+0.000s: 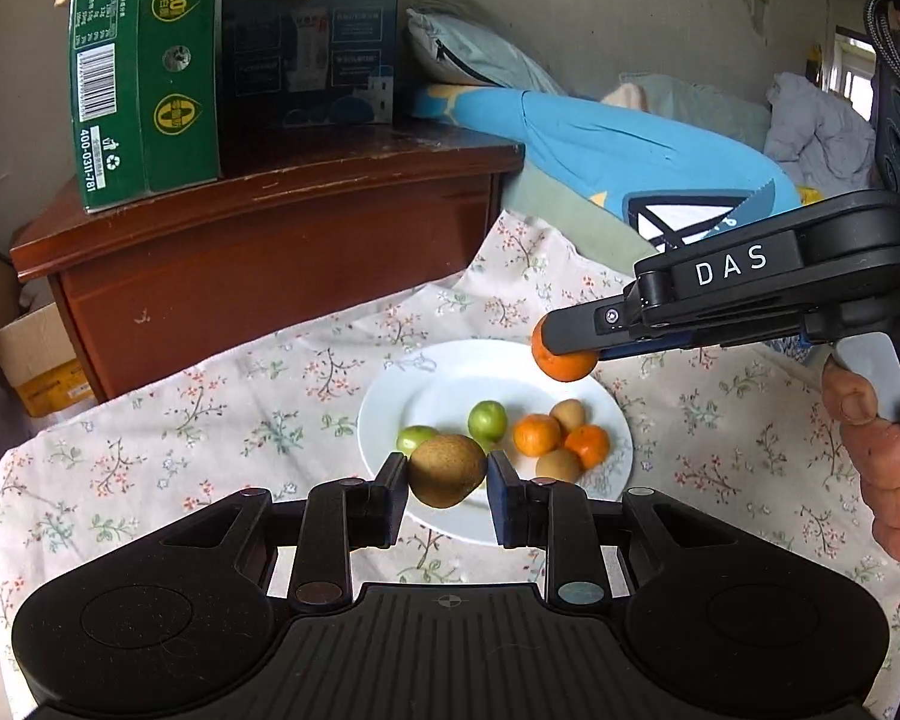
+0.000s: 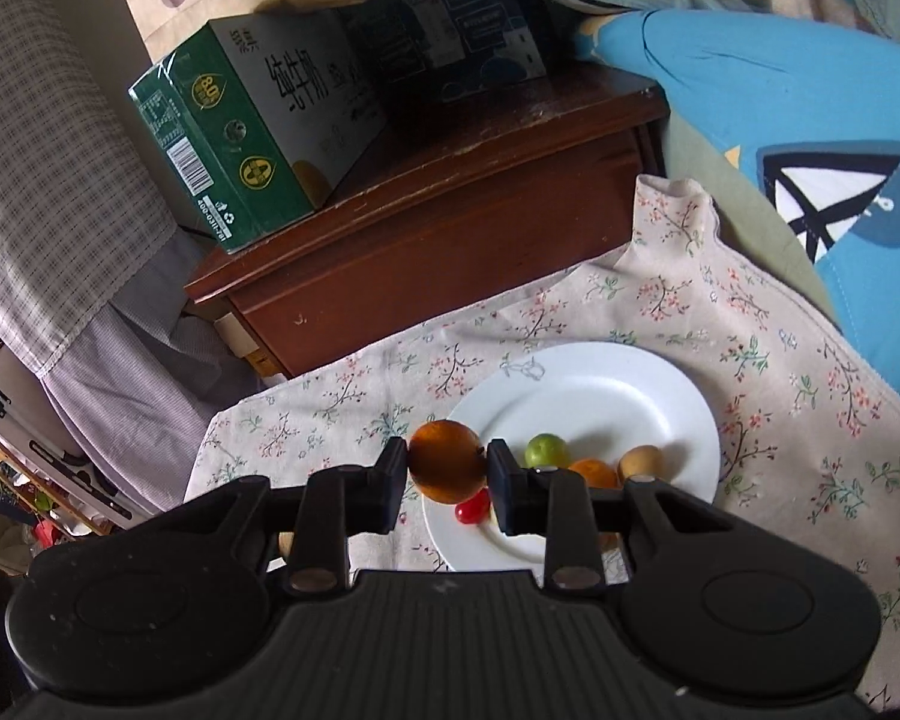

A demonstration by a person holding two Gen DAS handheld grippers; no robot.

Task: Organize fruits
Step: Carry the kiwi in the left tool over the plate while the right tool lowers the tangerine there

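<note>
My left gripper (image 1: 447,480) is shut on a brown kiwi (image 1: 447,469), held above the near rim of the white plate (image 1: 450,378). On the plate lie two green fruits (image 1: 487,420), two oranges (image 1: 536,434) and two small brown fruits (image 1: 568,414). My right gripper (image 1: 561,354) reaches in from the right, shut on an orange (image 1: 564,365) above the plate. In the right wrist view that gripper (image 2: 447,471) clamps the orange (image 2: 447,461) over the left rim of the plate (image 2: 600,384); a green fruit (image 2: 547,450), an orange (image 2: 594,471), a brown fruit (image 2: 642,461) and a red fruit (image 2: 473,507) show behind its fingers.
The plate rests on a floral cloth (image 1: 210,420). A dark wooden cabinet (image 1: 270,252) stands behind at the left with a green carton (image 1: 144,72) and a dark box (image 1: 312,42) on top. A blue plush toy (image 1: 630,150) lies behind at the right. A hand (image 1: 888,456) holds the right gripper.
</note>
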